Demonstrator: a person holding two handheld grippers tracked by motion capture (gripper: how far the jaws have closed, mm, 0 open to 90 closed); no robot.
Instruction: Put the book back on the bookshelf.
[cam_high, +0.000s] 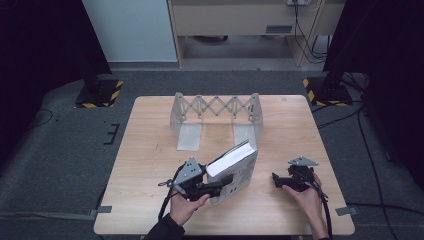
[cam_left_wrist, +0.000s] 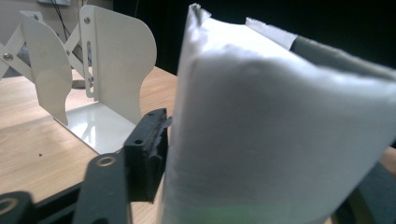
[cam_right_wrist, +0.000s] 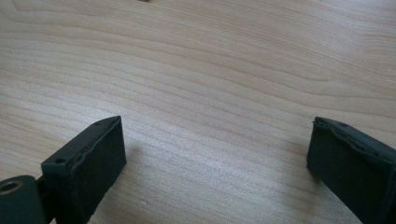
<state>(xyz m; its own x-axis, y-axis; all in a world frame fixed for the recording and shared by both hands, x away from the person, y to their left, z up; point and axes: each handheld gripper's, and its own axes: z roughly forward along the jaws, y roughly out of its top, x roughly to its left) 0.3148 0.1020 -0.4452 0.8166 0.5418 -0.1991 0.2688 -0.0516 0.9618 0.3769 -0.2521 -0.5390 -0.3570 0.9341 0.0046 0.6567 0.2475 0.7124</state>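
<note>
The left hand-held gripper (cam_high: 226, 181) sits at the near middle of the wooden worktop (cam_high: 150, 150), held in the person's left hand (cam_high: 186, 206), and its jaws are clamped on a thick book (cam_high: 234, 167) with a pale cover. In the high view the book is tilted, its white page block facing up and to the left, its lower edge at or close to the worktop surface; whether it touches cannot be told. In the left gripper view the book (cam_left_wrist: 280, 140) stands directly against the inner face of the one black jaw that shows, the page block rising well above it, and a dark cover edge shows along the upper right. The opposite jaw is hidden behind the book. Behind the book, toward the far side of the worktop, stands an expanding book rack (cam_high: 216, 117) of pale metal with a scissor lattice between two upright end plates and two flat base plates lying toward the person. The rack holds nothing between its plates. In the left gripper view its end plates (cam_left_wrist: 119, 60) stand upright just beyond the jaw, apart from the book. The right hand-held gripper (cam_high: 278, 181) lies low at the near right of the worktop, held in the person's right hand (cam_high: 306, 196), well apart from the book. In the right gripper view its jaws stand spread wide over bare wood (cam_right_wrist: 210, 70), with nothing between them.
</note>
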